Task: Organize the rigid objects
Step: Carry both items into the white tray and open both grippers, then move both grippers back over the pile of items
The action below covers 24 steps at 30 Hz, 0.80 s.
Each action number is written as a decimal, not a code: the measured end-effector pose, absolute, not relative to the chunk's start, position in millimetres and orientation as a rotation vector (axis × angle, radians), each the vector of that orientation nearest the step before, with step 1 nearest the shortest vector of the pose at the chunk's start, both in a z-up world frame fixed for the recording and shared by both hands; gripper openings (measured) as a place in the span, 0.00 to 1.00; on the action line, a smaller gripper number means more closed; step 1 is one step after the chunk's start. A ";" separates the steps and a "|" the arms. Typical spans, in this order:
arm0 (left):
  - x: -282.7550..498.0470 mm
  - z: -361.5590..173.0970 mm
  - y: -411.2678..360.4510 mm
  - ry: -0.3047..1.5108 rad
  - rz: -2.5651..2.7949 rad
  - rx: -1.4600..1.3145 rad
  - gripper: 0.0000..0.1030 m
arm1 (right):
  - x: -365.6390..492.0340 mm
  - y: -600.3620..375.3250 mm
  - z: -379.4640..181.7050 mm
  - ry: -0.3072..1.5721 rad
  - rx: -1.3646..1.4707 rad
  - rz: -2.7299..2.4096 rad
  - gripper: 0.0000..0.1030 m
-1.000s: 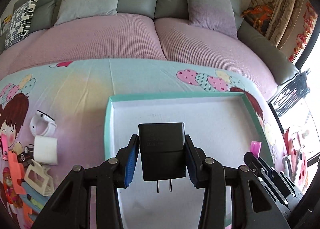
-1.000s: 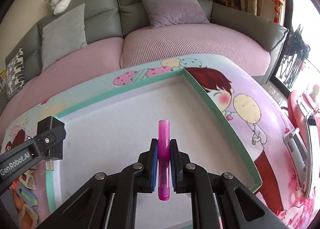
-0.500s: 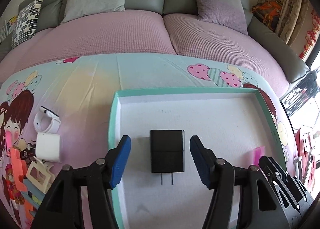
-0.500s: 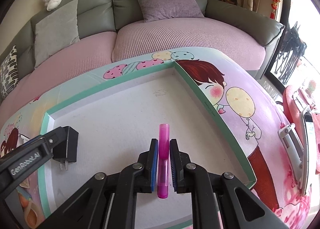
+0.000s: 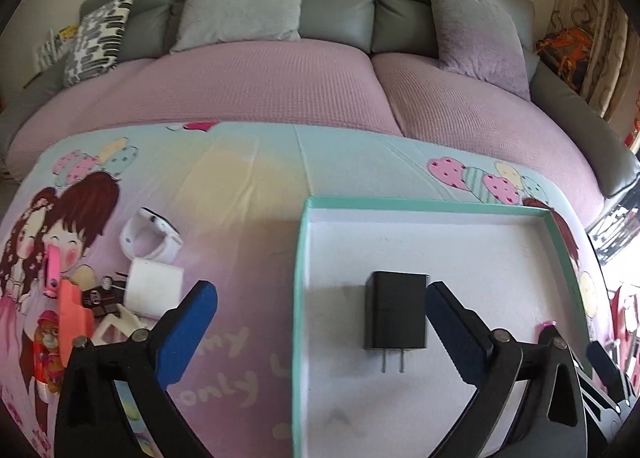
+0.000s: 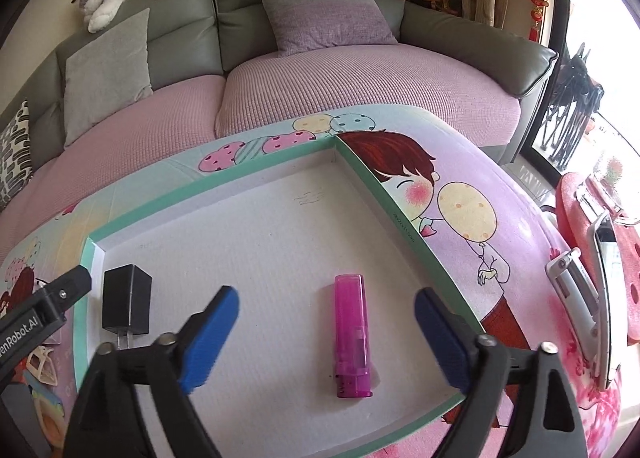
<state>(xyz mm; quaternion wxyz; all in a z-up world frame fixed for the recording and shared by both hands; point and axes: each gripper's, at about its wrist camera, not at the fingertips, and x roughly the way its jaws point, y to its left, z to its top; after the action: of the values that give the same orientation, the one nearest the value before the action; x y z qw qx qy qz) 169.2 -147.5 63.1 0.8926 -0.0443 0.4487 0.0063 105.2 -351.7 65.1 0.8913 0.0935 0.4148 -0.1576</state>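
A black plug-in charger [image 5: 396,316] lies flat in the white tray with the teal rim [image 5: 420,203], prongs toward me. My left gripper [image 5: 320,322] straddles the tray's left wall, jaws opening wide. The charger lies free just inside its right finger [image 5: 452,330]. In the right wrist view a pink lighter [image 6: 352,334] lies on the tray floor [image 6: 280,242], loose between the jaws of my right gripper [image 6: 324,338], which are also opening, with neither pad touching it. The charger [image 6: 126,306] shows at the tray's left end.
Left of the tray on the cartoon-print cloth lie a white smartwatch [image 5: 150,236], a white cube [image 5: 154,290] and pink and orange plastic pieces [image 5: 70,310]. A sofa [image 5: 280,70] runs behind. A red stool with a phone [image 6: 600,258] stands at the right.
Both grippers opened. The left let go of the charger, which now lies in the tray, and shifted left over the tray wall. The right released the pink lighter onto the tray floor.
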 end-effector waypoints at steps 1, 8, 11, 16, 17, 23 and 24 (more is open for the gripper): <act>168.6 63.3 -146.1 0.929 0.016 -0.088 1.00 | 104.8 -351.6 65.8 0.856 0.197 -0.323 1.00; 162.4 64.3 -135.8 0.910 0.045 -0.110 1.00 | 104.9 -353.0 65.0 0.856 0.223 -0.322 1.00; 161.0 64.7 -132.8 0.914 0.046 -0.127 1.00 | 105.3 -353.0 64.8 0.856 0.225 -0.321 1.00; 156.2 65.5 -126.8 0.917 0.061 -0.135 1.00 | 106.9 -350.5 64.8 0.861 0.233 -0.299 1.00; 155.0 66.1 -124.8 0.920 0.063 -0.139 1.00 | 107.1 -349.6 65.4 0.863 0.228 -0.297 1.00; 135.1 89.5 -101.2 0.870 0.088 -0.155 1.00 | 100.8 -338.5 82.7 0.878 0.197 -0.265 1.00; 129.8 95.7 -96.0 0.849 0.101 -0.147 1.00 | 98.0 -334.4 89.8 0.861 0.190 -0.255 1.00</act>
<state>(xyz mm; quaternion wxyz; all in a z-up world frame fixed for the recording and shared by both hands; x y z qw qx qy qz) 129.8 -96.0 95.7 0.9073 -0.0711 0.4115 0.0489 98.0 -334.4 89.8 0.8964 0.0916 0.4158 -0.1232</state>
